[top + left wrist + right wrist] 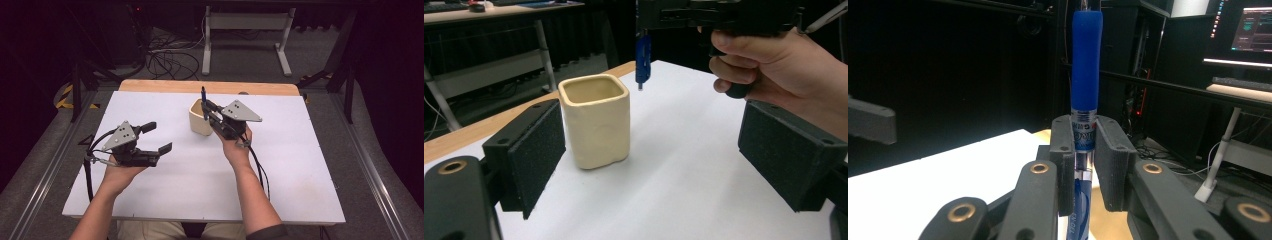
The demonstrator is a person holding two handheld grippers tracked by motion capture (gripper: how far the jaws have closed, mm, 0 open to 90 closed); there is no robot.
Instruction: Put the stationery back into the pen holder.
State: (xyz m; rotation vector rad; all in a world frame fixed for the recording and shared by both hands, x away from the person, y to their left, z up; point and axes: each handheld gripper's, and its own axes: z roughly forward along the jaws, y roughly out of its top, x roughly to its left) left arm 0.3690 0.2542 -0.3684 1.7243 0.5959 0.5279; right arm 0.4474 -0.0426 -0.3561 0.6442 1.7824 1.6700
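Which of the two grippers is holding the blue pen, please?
The right gripper, beside the cream cup: its fingers clamp the pen upright. The left gripper is open.

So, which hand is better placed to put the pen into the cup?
The right. Its claw is shut on the pen, held upright just beside the cup. The left claw is open, holds nothing, and sits farther from the cup.

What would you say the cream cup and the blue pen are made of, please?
The cream cup looks like glazed ceramic: thick, slightly uneven walls, rounded square rim, soft sheen. It could be moulded plastic. The blue pen, clamped in the right tool, appears to be plastic: a clear printed barrel with a matt blue sleeve that looks rubbery.
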